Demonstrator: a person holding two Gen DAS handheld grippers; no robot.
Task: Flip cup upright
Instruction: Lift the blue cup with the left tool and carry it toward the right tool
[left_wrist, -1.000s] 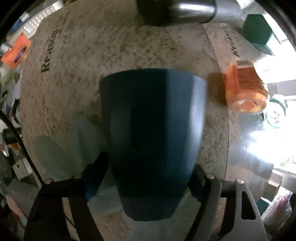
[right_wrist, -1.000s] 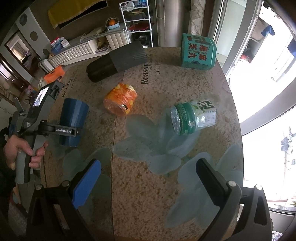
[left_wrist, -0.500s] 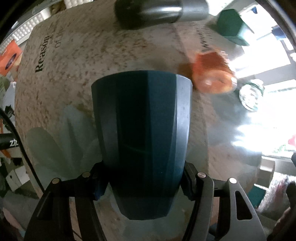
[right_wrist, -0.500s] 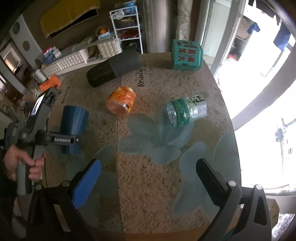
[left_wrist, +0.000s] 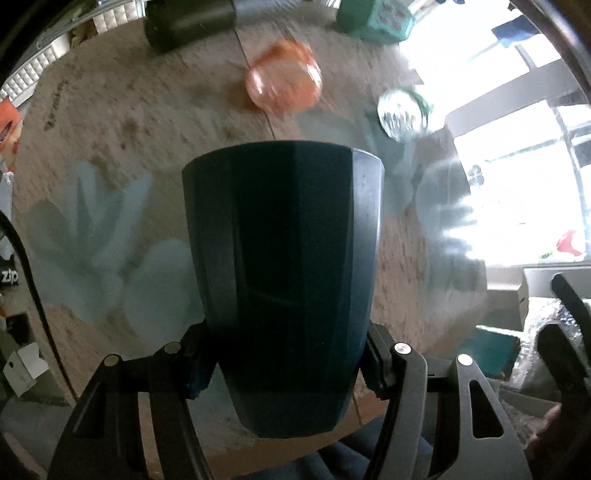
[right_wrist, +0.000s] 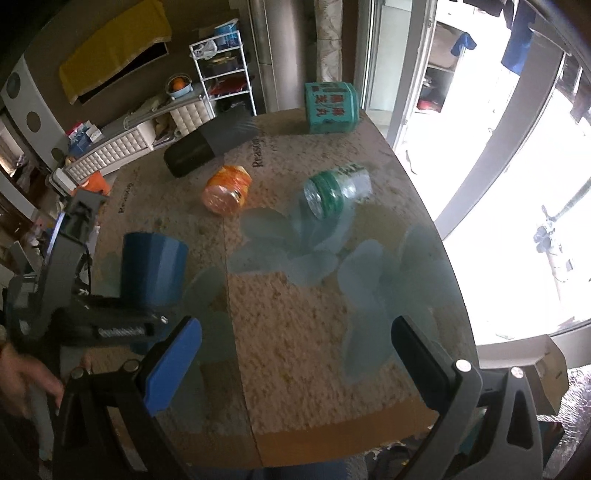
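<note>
The blue cup looks like smooth, faceted matt plastic. The table has a glossy glass top over speckled, stone-like print. At 12 o'clock on it lies a clear orange plastic jar; at 1 o'clock, a transparent green-labelled bottle. The right gripper has matt black fingers, one with a blue pad.

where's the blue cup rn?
Blue cup is clamped in the left tool, over the table's left edge in the right wrist view, nearer than the orange jar.
</note>
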